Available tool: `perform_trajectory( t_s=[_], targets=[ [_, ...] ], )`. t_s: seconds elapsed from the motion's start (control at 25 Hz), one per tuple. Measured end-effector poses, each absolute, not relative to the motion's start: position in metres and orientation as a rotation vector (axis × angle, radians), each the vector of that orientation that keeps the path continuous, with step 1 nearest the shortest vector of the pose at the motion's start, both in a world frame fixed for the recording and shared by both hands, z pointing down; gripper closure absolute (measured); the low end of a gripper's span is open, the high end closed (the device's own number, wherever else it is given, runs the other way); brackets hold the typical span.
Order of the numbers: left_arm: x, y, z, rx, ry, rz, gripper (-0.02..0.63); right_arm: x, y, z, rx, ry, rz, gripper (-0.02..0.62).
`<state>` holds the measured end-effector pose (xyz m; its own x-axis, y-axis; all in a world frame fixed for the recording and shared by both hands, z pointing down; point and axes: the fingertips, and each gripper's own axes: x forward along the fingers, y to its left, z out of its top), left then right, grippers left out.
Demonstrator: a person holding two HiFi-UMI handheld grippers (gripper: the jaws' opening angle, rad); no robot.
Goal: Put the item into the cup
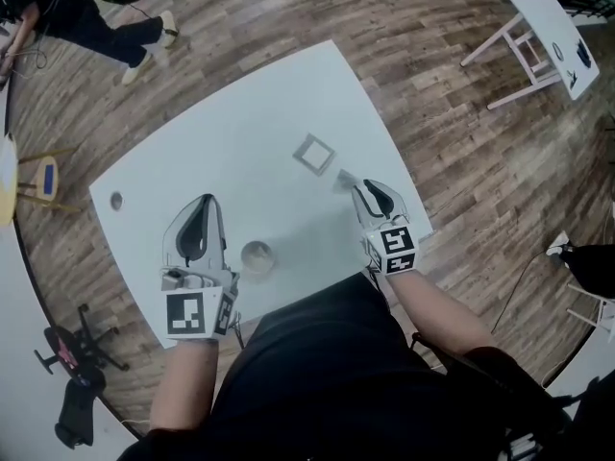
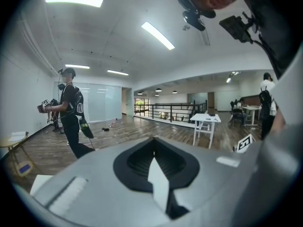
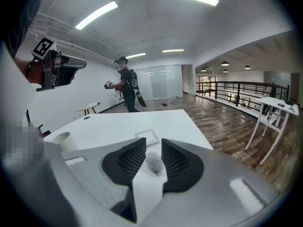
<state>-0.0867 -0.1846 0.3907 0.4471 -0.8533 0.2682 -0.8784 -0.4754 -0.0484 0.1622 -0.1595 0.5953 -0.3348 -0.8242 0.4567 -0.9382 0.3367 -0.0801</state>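
Observation:
On the white table a small pale cup stands near the front edge, and it also shows at the left of the right gripper view as the cup. My right gripper is low over the table's right side, shut on a small grey fuzzy item. In the head view that item is a grey blur at the jaw tips. My left gripper hovers left of the cup. Seen from its own camera, the left gripper is shut on nothing and points out into the room.
A flat white square frame lies on the table just beyond the right gripper. A small dark hole marks the table's left corner. A person stands far left. A white side table is at the far right, and a black stand on the floor at the near left.

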Motion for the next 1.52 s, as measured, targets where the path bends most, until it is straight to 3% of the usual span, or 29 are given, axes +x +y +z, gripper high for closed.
perform_trajectory(
  t_s=[0.84, 1.0, 1.52],
  targets=[
    [-0.102, -0.174, 0.416, 2.472, -1.593, 0.477, 0.600, 0.164, -0.171, 0.644, 1.485, -2.197, 0.615, 0.489],
    [-0.109, -0.172, 0.413, 2.472, -1.610, 0.461, 0.600, 0.158, -0.170, 0.647, 1.462, -2.205, 0.630, 0.582],
    [-0.119, -0.161, 0.401, 2.480, -1.655, 0.425, 0.600, 0.149, -0.166, 0.630, 1.463, -2.258, 0.589, 0.586]
  ],
)
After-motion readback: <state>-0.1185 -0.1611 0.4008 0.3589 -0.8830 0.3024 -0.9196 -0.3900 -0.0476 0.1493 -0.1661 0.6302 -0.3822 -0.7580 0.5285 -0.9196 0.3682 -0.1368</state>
